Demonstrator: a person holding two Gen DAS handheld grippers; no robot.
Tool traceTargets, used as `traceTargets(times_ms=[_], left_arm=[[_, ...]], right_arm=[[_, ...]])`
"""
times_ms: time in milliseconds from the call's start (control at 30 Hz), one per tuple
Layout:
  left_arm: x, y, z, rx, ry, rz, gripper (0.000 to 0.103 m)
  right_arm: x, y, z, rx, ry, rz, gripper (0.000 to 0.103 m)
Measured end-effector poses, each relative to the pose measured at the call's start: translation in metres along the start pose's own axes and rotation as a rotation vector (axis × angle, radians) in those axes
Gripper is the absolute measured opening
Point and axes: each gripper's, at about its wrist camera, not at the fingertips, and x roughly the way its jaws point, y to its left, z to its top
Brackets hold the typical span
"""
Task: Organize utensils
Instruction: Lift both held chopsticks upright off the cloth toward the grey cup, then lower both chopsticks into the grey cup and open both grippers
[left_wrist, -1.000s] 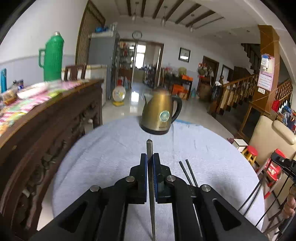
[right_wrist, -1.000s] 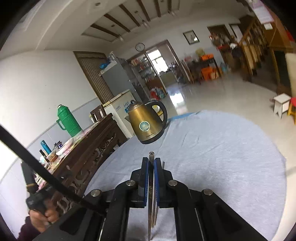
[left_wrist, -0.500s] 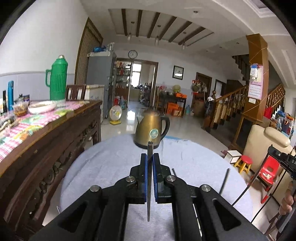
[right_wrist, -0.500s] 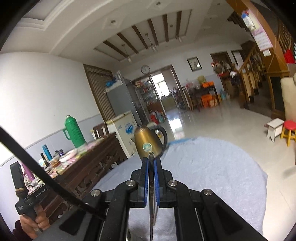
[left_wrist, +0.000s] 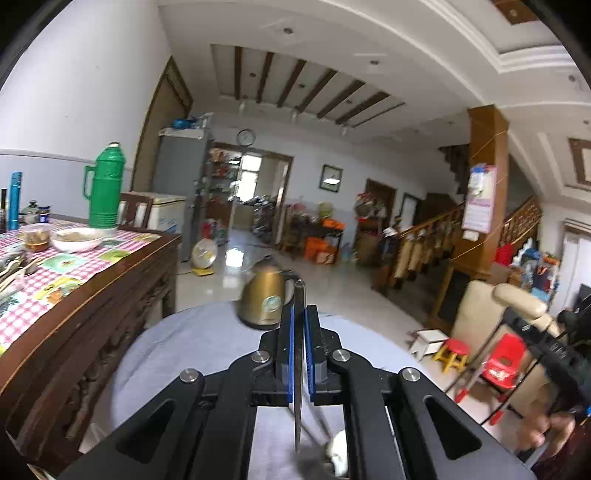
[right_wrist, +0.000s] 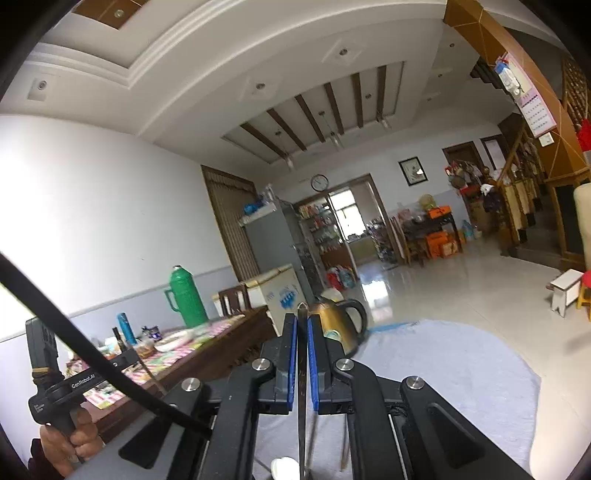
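My left gripper (left_wrist: 299, 314) is shut on a thin dark chopstick (left_wrist: 297, 369). The stick stands up between the blue pads, its blunt end above the fingertips. My right gripper (right_wrist: 302, 317) is likewise shut on a second dark chopstick (right_wrist: 302, 387). Both are held above a round table with a pale blue cloth (left_wrist: 192, 350) (right_wrist: 454, 373). Low between the left gripper's arms lie a white spoon (left_wrist: 338, 454) and more dark sticks (left_wrist: 314, 424); a white piece (right_wrist: 284, 467) and a stick (right_wrist: 345, 443) show under the right gripper. A gold kettle (left_wrist: 264, 302) (right_wrist: 341, 325) stands at the table's far edge.
A carved wooden sideboard (left_wrist: 74, 332) with a checked cloth, a bowl (left_wrist: 77, 240) and a green thermos (left_wrist: 105, 184) runs along the left. A cream armchair (left_wrist: 491, 325) and red stools (left_wrist: 458, 350) stand right. A hand holds each gripper's handle (left_wrist: 546, 432) (right_wrist: 62, 439).
Both grippers have risen and tipped upward with their chopsticks still clamped. The table and kettle have sunk lower in both views, and more ceiling shows.
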Motion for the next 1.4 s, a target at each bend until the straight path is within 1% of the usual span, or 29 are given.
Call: traceTargets(times_ms=[67, 200, 333, 400, 467, 600, 867, 1033, 1133, 1167, 1200, 1233, 1267, 1300, 1333, 1367, 1400], left_arm=[[-0.001, -0.007, -0.001, 0.005, -0.016, -0.031, 0.005], [0.003, -0.021, -0.009, 0.015, -0.01, -0.079, 0.005], [0.018, -0.028, -0.025, 0.017, 0.036, -0.093, 0.005], [0.028, -0.031, -0.036, 0.033, 0.053, -0.065, 0.005], [0.035, -0.032, -0.046, 0.024, 0.074, -0.068, 0.005], [0.043, -0.035, -0.057, 0.024, 0.102, -0.05, 0.005], [0.05, -0.038, -0.068, 0.048, 0.158, -0.048, 0.005], [0.051, -0.044, -0.073, 0.067, 0.187, -0.045, 0.005], [0.053, -0.046, -0.074, 0.08, 0.216, -0.024, 0.005], [0.053, -0.046, -0.074, 0.085, 0.227, -0.022, 0.009], [0.053, -0.047, -0.075, 0.091, 0.239, -0.016, 0.02], [0.052, -0.047, -0.075, 0.096, 0.247, -0.01, 0.03], [0.05, -0.047, -0.075, 0.102, 0.252, 0.006, 0.053], [0.046, -0.047, -0.075, 0.104, 0.241, 0.02, 0.063], [0.044, -0.048, -0.073, 0.106, 0.229, 0.027, 0.063], [0.04, -0.048, -0.072, 0.115, 0.218, 0.034, 0.063], [0.037, -0.048, -0.071, 0.126, 0.213, 0.045, 0.063]], right_arm=[[0.002, 0.007, -0.005, -0.005, 0.0, 0.004, 0.006], [0.007, 0.02, -0.021, -0.04, 0.029, -0.011, 0.006], [0.015, 0.027, -0.036, -0.065, 0.067, -0.019, 0.006], [0.022, 0.029, -0.043, -0.077, 0.087, -0.029, 0.006], [0.027, 0.029, -0.05, -0.086, 0.113, -0.042, 0.006], [0.034, 0.026, -0.058, -0.063, 0.154, -0.037, 0.006], [0.039, 0.024, -0.074, -0.039, 0.224, -0.024, 0.007], [0.039, 0.02, -0.077, -0.027, 0.261, -0.034, 0.008], [0.041, 0.015, -0.078, -0.015, 0.287, -0.044, 0.009], [0.041, 0.013, -0.078, -0.011, 0.298, -0.055, 0.011], [0.04, 0.01, -0.078, -0.005, 0.305, -0.063, 0.02], [0.04, 0.006, -0.077, 0.007, 0.308, -0.07, 0.024], [0.038, 0.004, -0.076, 0.018, 0.3, -0.075, 0.031], [0.035, 0.0, -0.074, 0.032, 0.284, -0.082, 0.036], [0.031, -0.003, -0.072, 0.04, 0.268, -0.088, 0.039], [0.026, -0.007, -0.069, 0.049, 0.247, -0.099, 0.045], [0.023, -0.01, -0.067, 0.054, 0.233, -0.11, 0.047]])
